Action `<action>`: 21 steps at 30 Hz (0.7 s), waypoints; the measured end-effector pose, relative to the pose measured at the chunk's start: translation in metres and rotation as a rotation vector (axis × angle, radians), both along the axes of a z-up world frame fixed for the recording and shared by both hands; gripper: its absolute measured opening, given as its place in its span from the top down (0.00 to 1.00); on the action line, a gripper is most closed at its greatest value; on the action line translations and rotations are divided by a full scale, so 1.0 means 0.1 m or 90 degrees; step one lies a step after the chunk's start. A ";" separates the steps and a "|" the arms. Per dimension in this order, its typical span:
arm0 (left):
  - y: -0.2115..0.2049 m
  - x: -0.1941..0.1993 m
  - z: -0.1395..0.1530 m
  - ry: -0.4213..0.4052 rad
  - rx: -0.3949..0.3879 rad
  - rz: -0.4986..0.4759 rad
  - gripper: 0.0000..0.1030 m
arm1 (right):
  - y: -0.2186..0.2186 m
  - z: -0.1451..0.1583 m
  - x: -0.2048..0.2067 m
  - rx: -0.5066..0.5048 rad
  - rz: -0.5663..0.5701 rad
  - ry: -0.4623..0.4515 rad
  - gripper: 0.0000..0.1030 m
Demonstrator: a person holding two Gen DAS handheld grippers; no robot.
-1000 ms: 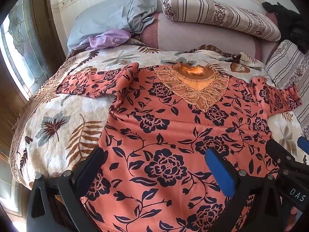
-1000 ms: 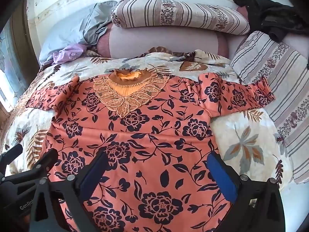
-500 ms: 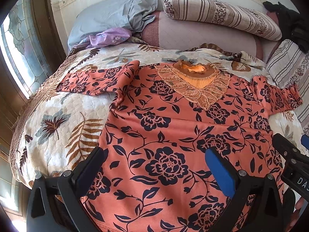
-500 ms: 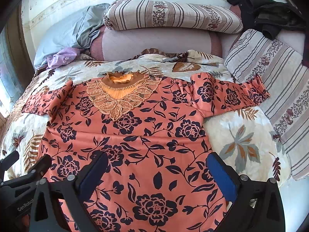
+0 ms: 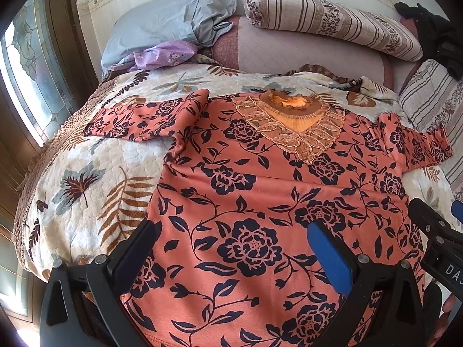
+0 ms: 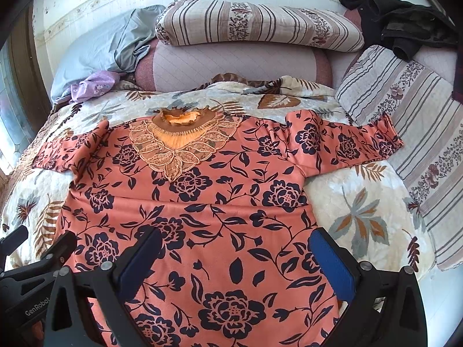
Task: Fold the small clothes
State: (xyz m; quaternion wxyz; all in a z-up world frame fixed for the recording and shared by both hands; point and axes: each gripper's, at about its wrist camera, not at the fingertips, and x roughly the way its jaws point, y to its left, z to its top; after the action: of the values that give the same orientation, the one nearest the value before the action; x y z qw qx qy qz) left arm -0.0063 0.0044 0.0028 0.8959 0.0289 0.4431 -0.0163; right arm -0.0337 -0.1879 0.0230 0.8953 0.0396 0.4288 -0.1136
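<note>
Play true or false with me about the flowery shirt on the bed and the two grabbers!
1. The flowery shirt lies spread flat with both sleeves out. True.
2. The left gripper is shut on the shirt. False: its jaws stand open and hold nothing.
3. The right gripper is open. True.
4. The black clothes lie on the shirt. False: they sit in the far corner, behind the striped pillow.
5. The shirt's lace collar points toward the pillows. True.
</note>
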 end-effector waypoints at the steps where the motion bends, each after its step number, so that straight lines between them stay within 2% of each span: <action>1: 0.00 0.00 0.00 0.000 0.000 0.000 0.00 | 0.00 0.00 0.00 0.000 0.000 0.000 0.00; 21: -0.03 0.02 -0.03 0.005 0.001 -0.003 0.00 | -0.01 0.00 0.00 -0.007 -0.002 -0.001 0.00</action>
State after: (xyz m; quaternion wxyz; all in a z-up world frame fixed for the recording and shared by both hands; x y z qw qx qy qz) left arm -0.0048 0.0016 -0.0006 0.8941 0.0303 0.4464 -0.0180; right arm -0.0334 -0.1887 0.0226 0.8957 0.0350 0.4275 -0.1173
